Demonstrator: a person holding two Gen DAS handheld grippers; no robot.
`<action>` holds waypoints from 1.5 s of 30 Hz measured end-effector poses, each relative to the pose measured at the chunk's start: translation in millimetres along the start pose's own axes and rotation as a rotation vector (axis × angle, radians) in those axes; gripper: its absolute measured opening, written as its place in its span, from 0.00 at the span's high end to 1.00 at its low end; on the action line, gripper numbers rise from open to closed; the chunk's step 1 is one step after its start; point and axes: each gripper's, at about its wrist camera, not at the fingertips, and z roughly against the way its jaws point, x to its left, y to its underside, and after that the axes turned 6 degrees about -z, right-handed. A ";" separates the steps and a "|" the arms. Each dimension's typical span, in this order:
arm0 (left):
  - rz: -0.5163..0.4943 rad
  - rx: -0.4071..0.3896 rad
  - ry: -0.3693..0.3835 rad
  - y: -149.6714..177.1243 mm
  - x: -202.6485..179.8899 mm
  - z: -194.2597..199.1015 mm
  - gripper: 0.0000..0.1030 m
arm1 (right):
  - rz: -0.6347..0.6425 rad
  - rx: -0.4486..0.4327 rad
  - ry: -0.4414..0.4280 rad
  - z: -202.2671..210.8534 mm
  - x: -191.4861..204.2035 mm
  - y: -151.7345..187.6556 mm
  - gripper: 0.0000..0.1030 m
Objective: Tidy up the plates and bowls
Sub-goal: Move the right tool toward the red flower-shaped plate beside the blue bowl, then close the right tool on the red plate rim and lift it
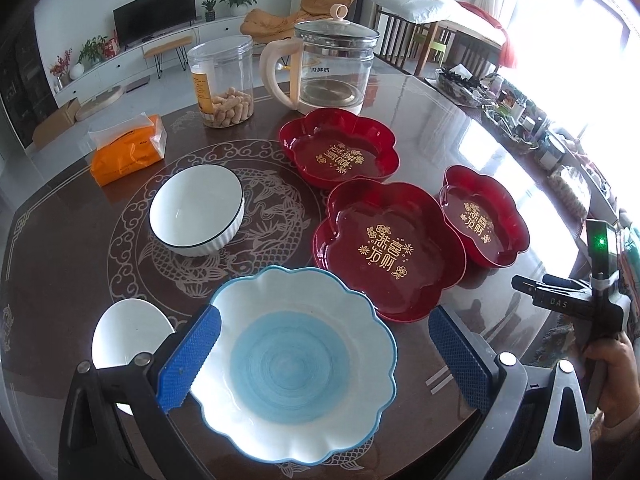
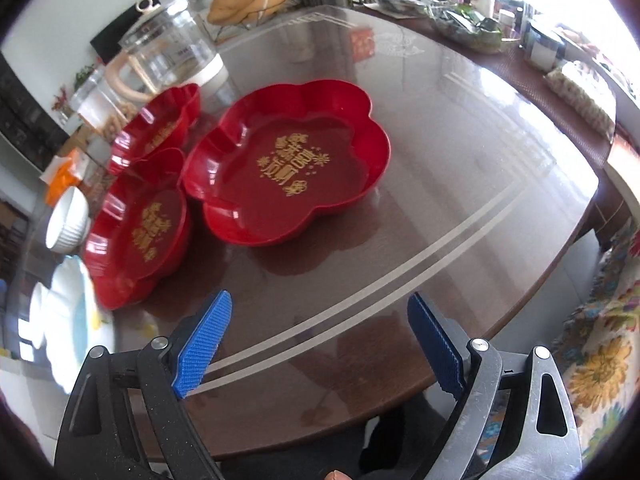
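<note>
My left gripper (image 1: 324,356) is open, its blue pads either side of a scalloped white bowl with a blue centre (image 1: 292,364) at the table's near edge. A small white plate (image 1: 128,336) lies left of it, and a white ribbed bowl (image 1: 196,210) stands beyond. Three red flower-shaped plates with gold lettering lie to the right: far (image 1: 338,148), middle (image 1: 388,248), right (image 1: 484,216). My right gripper (image 2: 320,340) is open and empty above bare table, short of the nearest red plate (image 2: 288,164); the other two (image 2: 136,228) (image 2: 160,128) lie to its left.
A glass kettle (image 1: 332,68), a clear jar of snacks (image 1: 222,80) and an orange tissue pack (image 1: 128,148) stand at the table's far side. Clutter of jars and baskets (image 1: 520,116) lines the right edge. The right hand-held gripper (image 1: 576,304) shows at the right.
</note>
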 end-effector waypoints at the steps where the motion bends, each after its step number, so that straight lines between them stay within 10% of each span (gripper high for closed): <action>1: -0.011 0.003 -0.009 -1.2 -2.0 -2.3 0.00 | 0.039 0.019 0.019 -9.6 2.5 -7.4 0.11; 10: -0.023 0.043 0.010 -36.8 5.3 -43.8 0.00 | 0.028 -0.195 0.138 -30.9 20.5 -90.6 0.11; 17: -0.085 0.193 -0.029 -73.9 1.5 -128.4 0.03 | 0.044 0.028 -0.252 -20.1 75.1 -34.4 0.11; 24: -0.090 0.324 -0.017 -70.6 -4.6 -170.8 0.58 | 0.056 0.017 -0.206 -49.9 95.7 -26.5 0.15; 25: -0.093 0.324 -0.009 -69.7 -5.0 -172.5 0.68 | 0.049 0.018 -0.213 -51.6 94.9 -27.5 0.19; 27: -0.097 0.341 0.016 -67.8 -7.4 -176.0 0.76 | 0.038 0.041 -0.233 -56.6 94.4 -29.5 0.92; 38: -0.221 0.208 0.195 -50.7 -97.0 -96.8 0.77 | -0.120 -0.017 -0.276 21.6 16.0 -3.2 0.88; 45: -0.267 0.237 0.149 -14.2 -140.5 -122.1 0.77 | -0.197 0.038 -0.196 9.3 -28.3 38.3 0.85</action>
